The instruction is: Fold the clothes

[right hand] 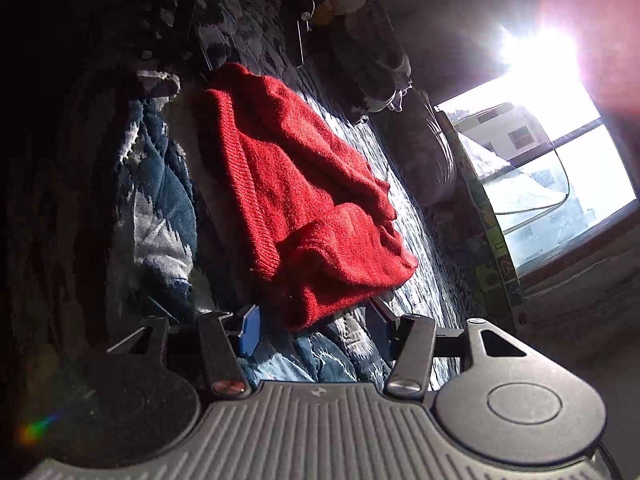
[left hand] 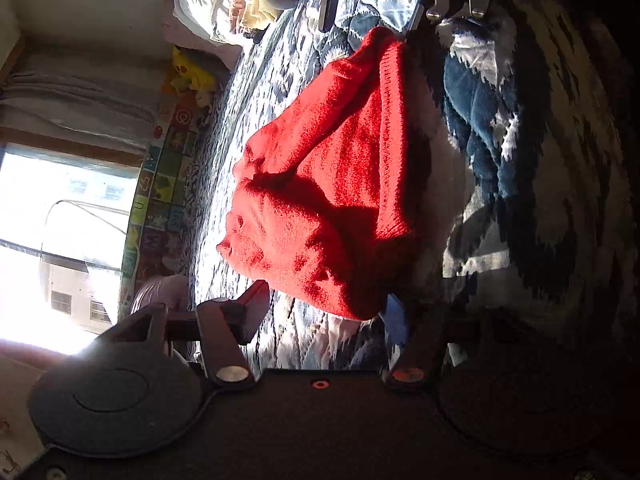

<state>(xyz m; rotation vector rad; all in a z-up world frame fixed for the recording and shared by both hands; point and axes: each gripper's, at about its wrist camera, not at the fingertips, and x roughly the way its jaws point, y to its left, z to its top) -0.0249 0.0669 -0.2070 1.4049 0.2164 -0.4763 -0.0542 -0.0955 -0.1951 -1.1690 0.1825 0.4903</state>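
A red knit sweater (left hand: 332, 184) (right hand: 304, 200) lies bunched and folded over on a blue-and-white quilted bed cover (left hand: 280, 80) (right hand: 160, 208). My left gripper (left hand: 324, 316) is open at one end of it, and the sweater's near corner reaches in between the fingers (left hand: 252, 312). From the opposite end my right gripper (right hand: 314, 326) faces it, also open, its blue pads (right hand: 248, 328) on either side of the other corner. Each gripper shows at the top of the other's view: the right gripper (left hand: 372, 4) and the left gripper (right hand: 248, 40).
White pillows and bedding (left hand: 208, 0) are piled at the head of the bed. A yellow plush toy (left hand: 188, 76) and an alphabet-print border (left hand: 160, 184) line the bed's window side. A bright window (left hand: 60, 220) (right hand: 560, 152) glares; a grey bolster (right hand: 432, 152) lies below it.
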